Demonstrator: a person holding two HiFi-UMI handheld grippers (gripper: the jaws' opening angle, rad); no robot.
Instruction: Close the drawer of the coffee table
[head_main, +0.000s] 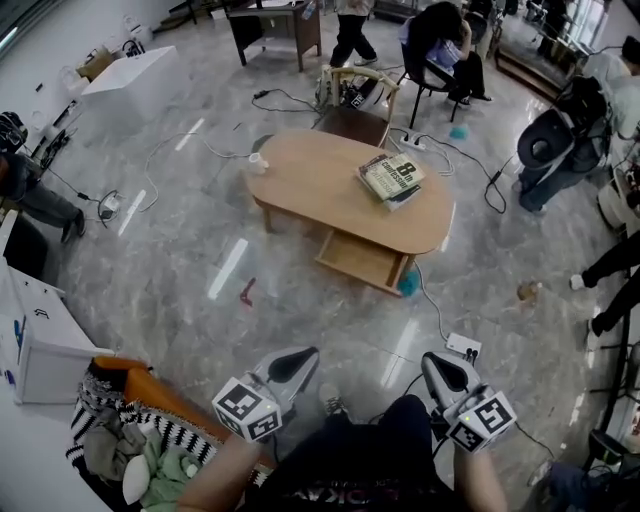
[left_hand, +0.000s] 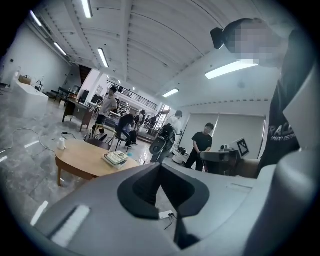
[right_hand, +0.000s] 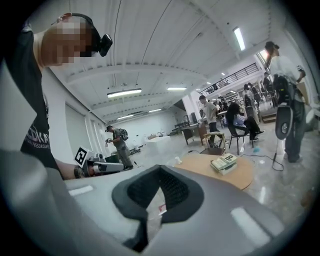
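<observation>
Coffee table (head_main: 310, 180): oval, light wood tabletop on short legs, standing mid-room on the grey marbled floor (head_main: 180, 290). Drawer (head_main: 358, 258): same light wood, pulled well out from under the tabletop on the side nearest the head camera, toward the table's right end. Its wooden bottom is visible. Not yet closed.

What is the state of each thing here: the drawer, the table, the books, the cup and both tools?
Drawer: open, pulled out from under the table.
Table: upright on the floor.
Books: closed, stacked on the table.
Cup: upright, near the table's edge.
Left tool: shut, empty, away from the table.
Right tool: shut, empty, away from the table.
</observation>
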